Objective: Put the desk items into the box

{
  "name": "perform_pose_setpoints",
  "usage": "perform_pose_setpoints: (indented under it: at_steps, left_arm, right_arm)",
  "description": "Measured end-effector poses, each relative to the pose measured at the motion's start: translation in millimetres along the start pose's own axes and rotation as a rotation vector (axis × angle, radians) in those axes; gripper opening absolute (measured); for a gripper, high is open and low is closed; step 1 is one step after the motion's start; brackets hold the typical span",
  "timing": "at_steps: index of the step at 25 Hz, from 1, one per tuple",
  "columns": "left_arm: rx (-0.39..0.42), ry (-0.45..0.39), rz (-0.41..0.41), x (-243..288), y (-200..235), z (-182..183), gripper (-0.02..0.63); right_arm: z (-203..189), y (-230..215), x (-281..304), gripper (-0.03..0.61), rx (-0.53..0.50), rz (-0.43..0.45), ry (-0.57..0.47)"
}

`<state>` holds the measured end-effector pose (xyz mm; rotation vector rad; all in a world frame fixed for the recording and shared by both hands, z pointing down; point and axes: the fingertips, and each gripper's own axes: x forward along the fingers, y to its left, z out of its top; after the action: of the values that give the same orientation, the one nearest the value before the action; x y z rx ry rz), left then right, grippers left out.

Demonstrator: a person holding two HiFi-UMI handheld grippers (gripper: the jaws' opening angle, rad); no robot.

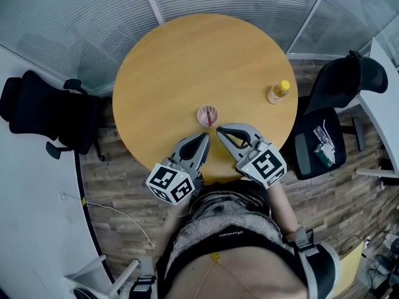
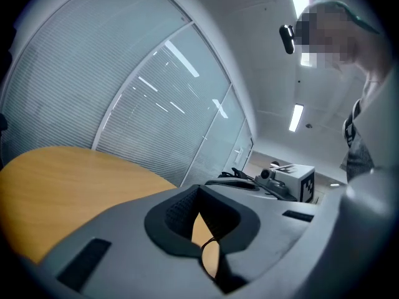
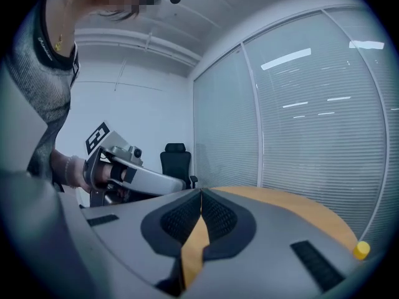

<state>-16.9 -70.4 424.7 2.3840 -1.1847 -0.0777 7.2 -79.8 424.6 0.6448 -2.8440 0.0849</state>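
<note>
Over the near edge of the round table (image 1: 181, 61), the person holds both tongs close to level, tips angled toward each other. The left gripper (image 1: 204, 136) and right gripper (image 1: 219, 130) each have their jaws pressed together on nothing. Just ahead of the two tips sits a small round pink cup (image 1: 208, 114), mouth up. Well off to the right gripper's right stands a small bottle (image 1: 278, 93), upright, with a yellow cap on top.

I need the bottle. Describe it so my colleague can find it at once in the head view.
Start at the round wooden table in the middle of the head view. Follow its right edge, towards the black office chair: the bottle stands there alone. It is small, upright and yellow-capped, unlike the low pink round item near the front edge.
</note>
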Motion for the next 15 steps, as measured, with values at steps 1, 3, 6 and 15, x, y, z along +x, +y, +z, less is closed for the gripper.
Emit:
perform_pose_setpoints:
  at_steps: [1, 3, 6, 15]
  left_arm:
    - [0.025, -0.004, 0.005, 0.3, -1.9, 2.7, 0.002]
    - [0.061, -0.016, 0.011, 0.5, -5.3, 8.3, 0.002]
    - [0.09, -0.043, 0.01, 1.4, -10.4, 17.8, 0.002]
    - [0.184, -0.085, 0.001, 12.1, -25.4, 42.9, 0.002]
  right_arm:
    - [3.2, -0.5, -1.5, 0.023, 0.008, -0.002, -0.007]
    - [9.0, -1.7, -4.3, 0.023, 0.011, -0.003, -0.022]
    - [16.4, -5.8, -9.3, 0.021, 0.014, -0.002, -0.052]
    - [36.7, -24.2, -23.2, 0.021, -0.019, -0.01, -0.106]
